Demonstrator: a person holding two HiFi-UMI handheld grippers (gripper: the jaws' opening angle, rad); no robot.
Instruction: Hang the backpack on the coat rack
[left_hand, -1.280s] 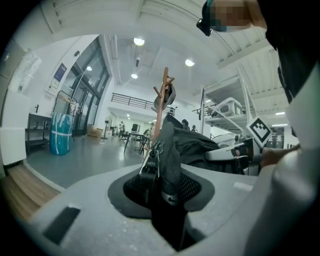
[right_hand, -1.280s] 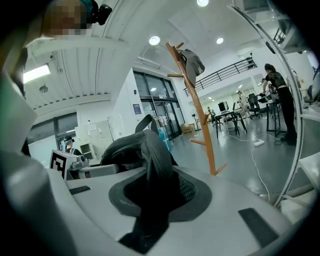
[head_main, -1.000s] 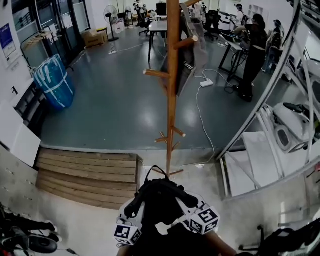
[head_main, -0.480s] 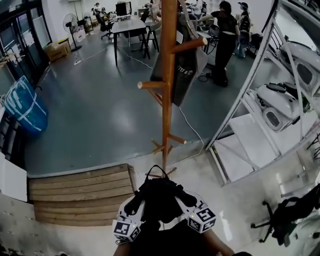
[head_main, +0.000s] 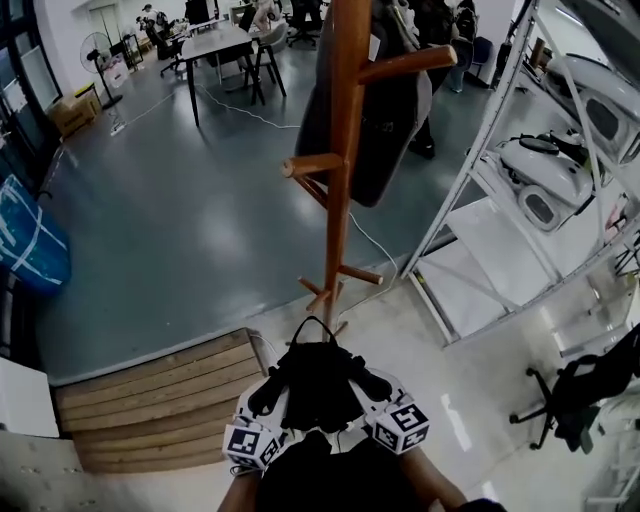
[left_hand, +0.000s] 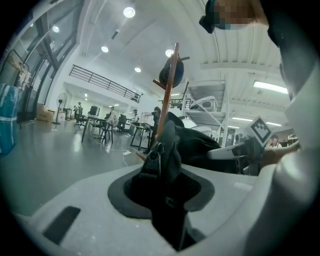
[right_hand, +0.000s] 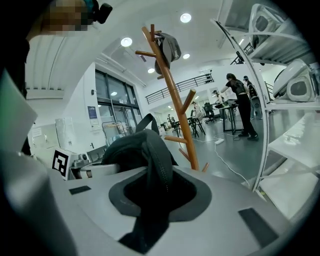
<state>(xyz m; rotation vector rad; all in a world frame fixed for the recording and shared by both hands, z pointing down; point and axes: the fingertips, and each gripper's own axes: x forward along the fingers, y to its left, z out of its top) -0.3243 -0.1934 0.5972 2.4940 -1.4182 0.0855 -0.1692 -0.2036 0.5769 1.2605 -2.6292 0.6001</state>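
The black backpack (head_main: 318, 385) hangs between my two grippers, low in the head view, its top loop pointing at the rack's foot. My left gripper (head_main: 268, 405) is shut on the backpack's left side, and dark fabric (left_hand: 167, 150) fills its jaws. My right gripper (head_main: 378, 392) is shut on the right side, where a padded fold (right_hand: 150, 155) lies between the jaws. The wooden coat rack (head_main: 340, 150) stands just ahead, with side pegs. A dark bag (head_main: 390, 115) hangs on the rack. A dark cap (right_hand: 169, 46) sits near its top.
A wooden step (head_main: 160, 400) lies on the left. On the right stands metal shelving (head_main: 500, 140), with white machines on it. A black office chair (head_main: 580, 385) is at the right edge. A white cable (head_main: 385, 240) runs past the rack's base. Behind are a blue bag (head_main: 25, 245) and a table (head_main: 215, 45).
The coat rack has come nearer and looms larger as I stepped toward it. Both grippers kept their hold and carried the backpack closer to the rack's foot.
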